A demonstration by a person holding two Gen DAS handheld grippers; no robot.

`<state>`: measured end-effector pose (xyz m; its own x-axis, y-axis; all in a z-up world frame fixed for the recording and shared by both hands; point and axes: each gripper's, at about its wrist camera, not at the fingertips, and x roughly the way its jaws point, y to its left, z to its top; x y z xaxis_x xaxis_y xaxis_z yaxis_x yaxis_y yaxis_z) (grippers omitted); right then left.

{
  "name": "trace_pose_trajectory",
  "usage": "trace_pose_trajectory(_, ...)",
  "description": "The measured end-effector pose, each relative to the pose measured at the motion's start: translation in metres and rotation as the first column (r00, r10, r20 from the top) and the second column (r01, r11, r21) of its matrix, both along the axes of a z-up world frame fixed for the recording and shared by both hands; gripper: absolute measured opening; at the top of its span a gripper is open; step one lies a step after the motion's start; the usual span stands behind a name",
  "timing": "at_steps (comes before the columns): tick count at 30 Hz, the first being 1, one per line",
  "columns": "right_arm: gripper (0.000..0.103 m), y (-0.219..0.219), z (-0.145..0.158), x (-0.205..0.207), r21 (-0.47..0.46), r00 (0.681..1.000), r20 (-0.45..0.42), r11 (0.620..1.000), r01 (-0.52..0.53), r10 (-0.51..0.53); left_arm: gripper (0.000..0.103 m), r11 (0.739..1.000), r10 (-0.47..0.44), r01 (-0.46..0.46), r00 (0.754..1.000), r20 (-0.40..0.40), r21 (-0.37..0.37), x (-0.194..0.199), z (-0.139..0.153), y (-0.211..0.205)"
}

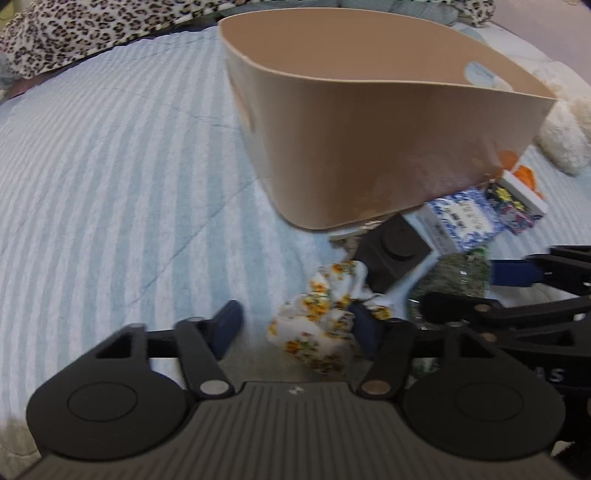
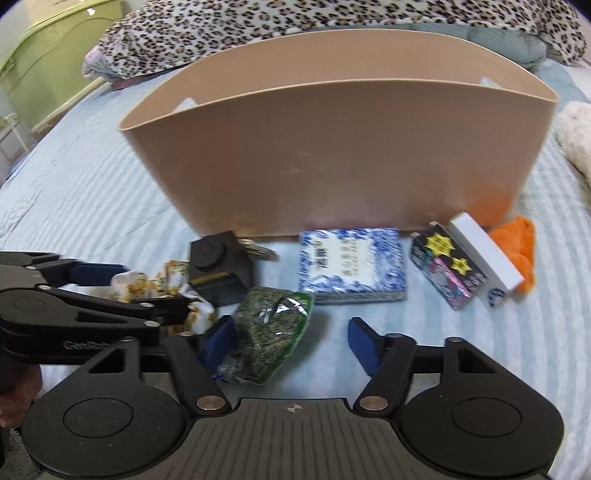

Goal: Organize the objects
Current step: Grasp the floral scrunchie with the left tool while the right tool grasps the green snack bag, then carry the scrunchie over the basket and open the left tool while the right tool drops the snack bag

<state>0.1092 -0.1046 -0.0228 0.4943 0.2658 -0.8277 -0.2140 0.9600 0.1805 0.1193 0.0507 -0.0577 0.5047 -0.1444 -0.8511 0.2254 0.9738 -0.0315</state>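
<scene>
A tan bin [image 1: 354,140] [image 2: 332,147] stands on the striped bed. In front of it lie a floral cloth [image 1: 325,325] [image 2: 147,280], a black block [image 1: 395,247] [image 2: 218,258], a green packet [image 1: 454,273] [image 2: 269,325], a blue-white box [image 1: 461,218] [image 2: 351,262], a dark starred box [image 2: 447,266], a white box [image 2: 484,258] and an orange item [image 2: 517,243]. My left gripper [image 1: 299,328] is open, its right finger against the floral cloth. My right gripper [image 2: 291,343] is open, with the green packet between its fingers, beside the left one.
A leopard-print blanket [image 2: 295,26] lies behind the bin. A fluffy cream thing [image 2: 576,133] lies at the right. A green cabinet [image 2: 44,62] stands at the far left. The pale blue striped bedspread [image 1: 110,184] stretches to the left.
</scene>
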Motion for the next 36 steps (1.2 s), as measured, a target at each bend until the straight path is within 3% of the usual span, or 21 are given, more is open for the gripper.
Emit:
trace_pose_trajectory(3,0.033,0.003,0.002,-0.002,0.037,1.0,-0.002,0.999,-0.024,0.024,0.033,0.999,-0.031,0.031,1.0,0.003,-0.02,-0.004,0.002,-0.004)
trace_pose_trajectory(5,0.031,0.002,0.003,-0.003,0.053,1.0,-0.007,0.998,-0.019,0.02,0.021,0.999,-0.042,0.042,0.999,0.004,-0.027,-0.006,0.004,-0.005)
trace_pose_trajectory(8,0.028,-0.001,0.009,-0.005,0.066,1.0,-0.008,0.998,-0.016,0.017,0.013,0.999,-0.045,0.045,0.999,0.005,-0.029,-0.01,0.01,-0.007)
trace_pose_trajectory(15,0.025,-0.016,0.034,-0.017,0.064,0.999,0.036,0.998,0.002,-0.005,0.012,0.999,0.007,-0.005,0.999,0.047,-0.041,-0.023,0.036,0.001)
trace_pose_trajectory(24,0.025,-0.047,0.085,-0.024,0.076,0.984,0.169,0.996,0.039,-0.052,0.012,0.997,0.058,-0.044,0.975,0.213,-0.068,-0.035,0.103,0.005)
trace_pose_trajectory(31,0.025,-0.068,0.126,0.004,0.075,0.954,0.283,0.994,0.08,-0.098,0.012,0.996,0.072,-0.052,0.952,0.298,-0.074,-0.004,0.134,-0.004)
trace_pose_trajectory(36,0.025,-0.078,0.136,0.036,0.061,0.938,0.325,0.993,0.104,-0.118,0.013,0.996,0.079,-0.062,0.947,0.313,-0.066,0.032,0.136,-0.015)
